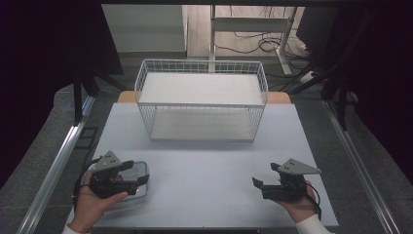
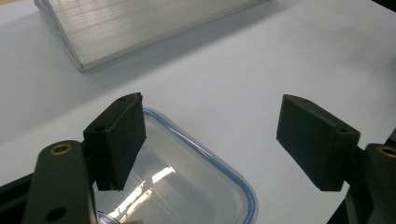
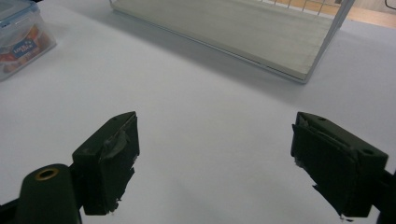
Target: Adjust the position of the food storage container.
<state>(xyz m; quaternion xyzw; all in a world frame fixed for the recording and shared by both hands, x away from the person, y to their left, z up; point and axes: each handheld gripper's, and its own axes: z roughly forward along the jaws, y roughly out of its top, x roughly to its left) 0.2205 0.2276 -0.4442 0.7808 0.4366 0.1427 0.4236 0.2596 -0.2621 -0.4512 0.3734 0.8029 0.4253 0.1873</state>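
Left gripper (image 1: 136,172) spread over a seemingly empty lidded container (image 1: 139,192); right gripper (image 1: 266,176) spread above the table (image 1: 209,170).

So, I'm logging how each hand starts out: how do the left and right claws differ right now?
The left claw hovers over a clear plastic container with a blue-rimmed lid, while the right claw sits above bare white table. The left claw is at the table's near-left corner, the right claw at its near-right. Both are open, empty and pointed toward the white wire shelf rack.
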